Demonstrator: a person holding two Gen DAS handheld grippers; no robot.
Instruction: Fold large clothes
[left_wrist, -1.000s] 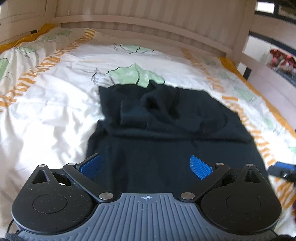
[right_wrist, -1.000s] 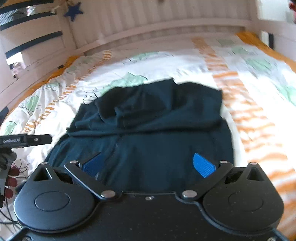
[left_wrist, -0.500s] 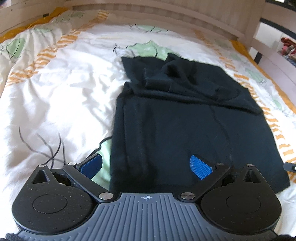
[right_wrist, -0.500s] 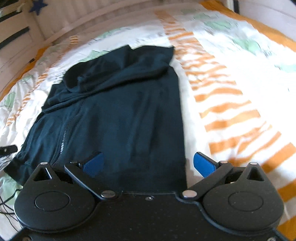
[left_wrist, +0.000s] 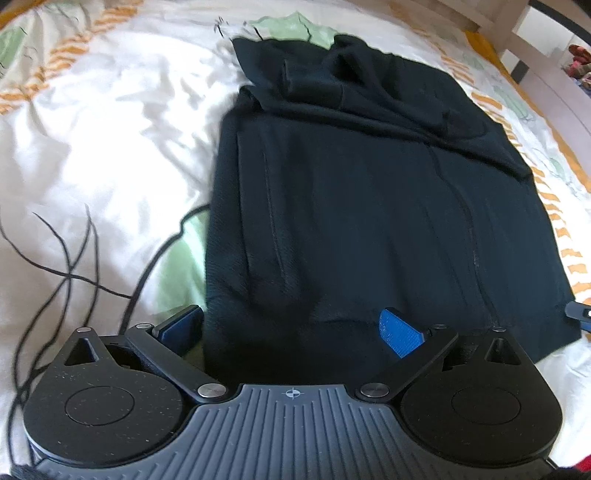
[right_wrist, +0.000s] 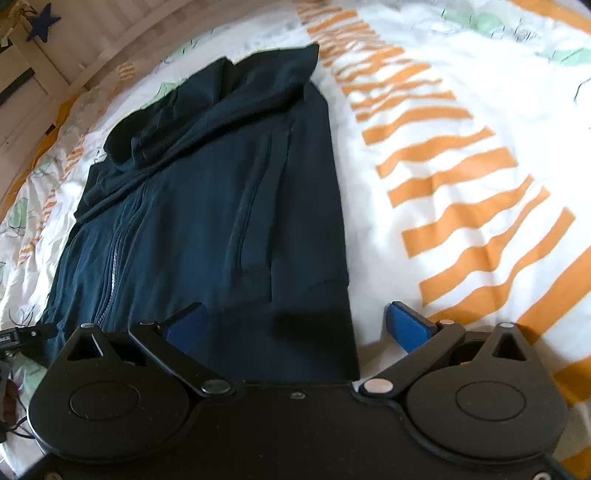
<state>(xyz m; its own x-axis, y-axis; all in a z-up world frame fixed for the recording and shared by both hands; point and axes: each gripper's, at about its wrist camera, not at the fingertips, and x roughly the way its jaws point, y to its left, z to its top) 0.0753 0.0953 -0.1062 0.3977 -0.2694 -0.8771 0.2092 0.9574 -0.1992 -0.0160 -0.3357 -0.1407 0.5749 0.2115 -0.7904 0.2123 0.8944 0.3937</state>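
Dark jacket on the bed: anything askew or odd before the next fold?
The dark jacket lies mostly flat on the duvet, but its far end is bunched into a lumpy heap rather than smoothed. Both grippers are open at its near corners.

1 dark jacket (left_wrist: 369, 206), 1 duvet (left_wrist: 110, 129), 2 tongs (left_wrist: 291, 328)

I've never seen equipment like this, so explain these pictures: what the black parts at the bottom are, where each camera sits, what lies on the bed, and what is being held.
Each picture comes from a camera mounted on a hand-held two-finger tool, looking forward along its blue-padded fingers. One shows the left gripper, the other the right gripper; both are open and hold nothing. A dark navy zip-up jacket lies spread on a white duvet with orange stripes and green leaf prints. Its sleeves look folded across the top. Each gripper is at one near corner of the hem, jaws straddling the garment's side edge.
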